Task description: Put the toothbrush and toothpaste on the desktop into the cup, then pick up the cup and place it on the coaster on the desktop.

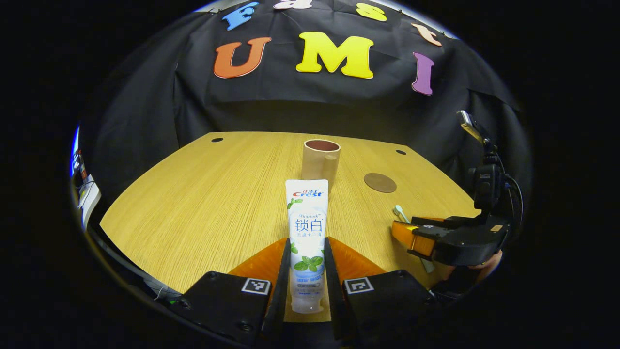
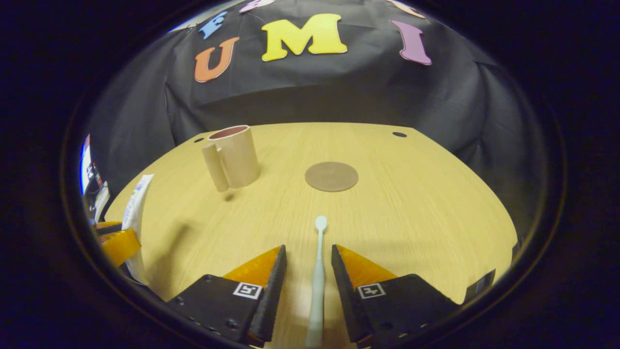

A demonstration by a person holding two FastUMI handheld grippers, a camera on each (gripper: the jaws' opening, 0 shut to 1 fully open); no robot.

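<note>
Wood surface (image 2: 411, 203): left gripper (image 1: 306, 261) fingers clamp toothpaste (image 1: 306, 228); right gripper (image 2: 308, 271) fingers spread around toothbrush (image 2: 317, 276), cup (image 2: 232, 157) at 11 o'clock.

My left gripper (image 1: 306, 264) has black blocky finger mounts, each carrying a square black-and-white marker tag, with screws set into the casing. My right gripper (image 2: 308, 271) matches it: same tags, same wedge-shaped fingers. Seen from the left gripper view, black cables loop off its upright camera mount (image 1: 486, 186).

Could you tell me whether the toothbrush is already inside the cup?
No, the toothbrush lies flat on the wooden table between the right gripper fingers, well apart from the cup.
</note>
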